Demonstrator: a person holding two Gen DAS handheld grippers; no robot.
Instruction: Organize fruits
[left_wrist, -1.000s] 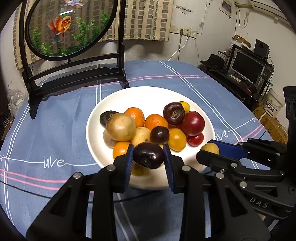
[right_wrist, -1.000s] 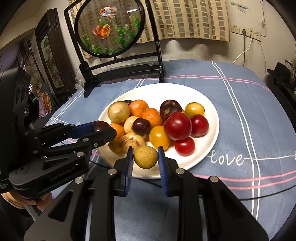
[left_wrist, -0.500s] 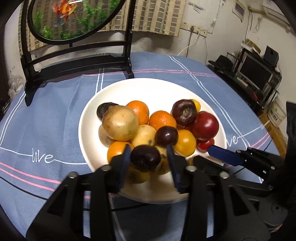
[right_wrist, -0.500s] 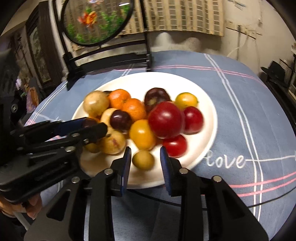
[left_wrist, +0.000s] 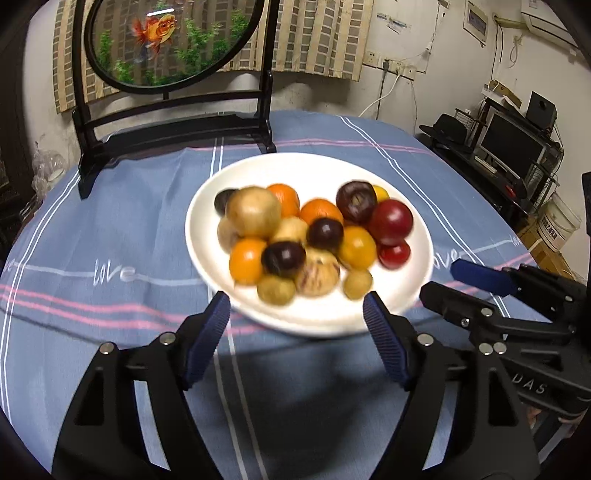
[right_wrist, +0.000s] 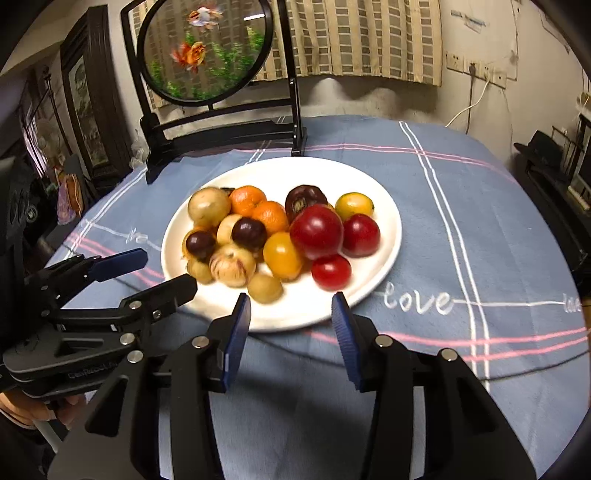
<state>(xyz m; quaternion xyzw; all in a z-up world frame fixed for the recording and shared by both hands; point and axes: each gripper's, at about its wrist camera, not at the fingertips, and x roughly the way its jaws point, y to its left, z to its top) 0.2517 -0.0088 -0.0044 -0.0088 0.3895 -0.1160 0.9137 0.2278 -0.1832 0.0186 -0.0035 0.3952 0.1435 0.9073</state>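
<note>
A round table under a blue cloth with white and pink stripes and the word "love" stitched in white carries a wide white plate heaped with orange, yellow, red and dark purple fruits, and behind it stands a black wooden stand holding a round goldfish picture. Striped curtains, wall sockets and a desk with a dark monitor fill the room behind. The left gripper and the right gripper hover at the plate's near rim, jaws just parted and empty.
</note>
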